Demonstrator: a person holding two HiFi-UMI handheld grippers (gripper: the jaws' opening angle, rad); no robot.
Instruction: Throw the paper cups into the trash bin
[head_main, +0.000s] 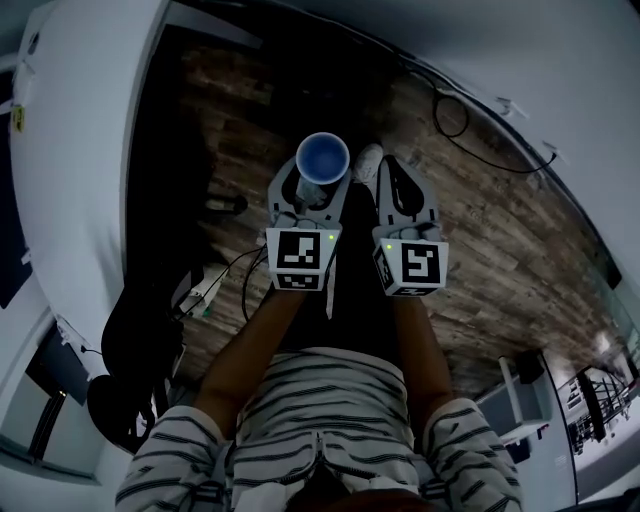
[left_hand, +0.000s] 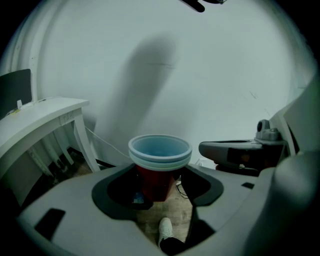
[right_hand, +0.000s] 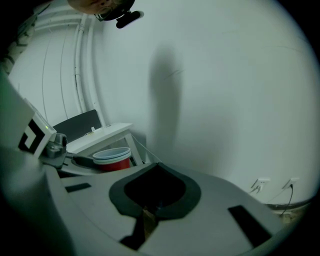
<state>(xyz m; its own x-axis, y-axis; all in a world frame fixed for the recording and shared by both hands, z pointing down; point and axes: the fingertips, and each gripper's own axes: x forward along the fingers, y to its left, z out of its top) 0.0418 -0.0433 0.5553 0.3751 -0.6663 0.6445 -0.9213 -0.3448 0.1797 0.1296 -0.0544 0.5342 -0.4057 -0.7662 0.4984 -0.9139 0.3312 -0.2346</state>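
A stack of red paper cups (head_main: 323, 157) with white rims and a bluish inside stands upright between the jaws of my left gripper (head_main: 320, 185), which is shut on it. In the left gripper view the cups (left_hand: 160, 156) fill the gap of the left gripper (left_hand: 159, 176), high above the wooden floor. My right gripper (head_main: 392, 172) hangs just to the right, level with the left one. In the right gripper view the right gripper (right_hand: 158, 165) has its tips together and nothing in its hollow; the cups (right_hand: 112, 159) show at its left. No trash bin is in view.
I stand on a dark wooden floor (head_main: 480, 230) facing a white wall (left_hand: 200, 75). A white table (left_hand: 40, 117) stands at the left, with a dark chair (head_main: 140, 330) beside it. Cables (head_main: 450, 115) lie on the floor ahead. My shoe (head_main: 368, 160) shows below the grippers.
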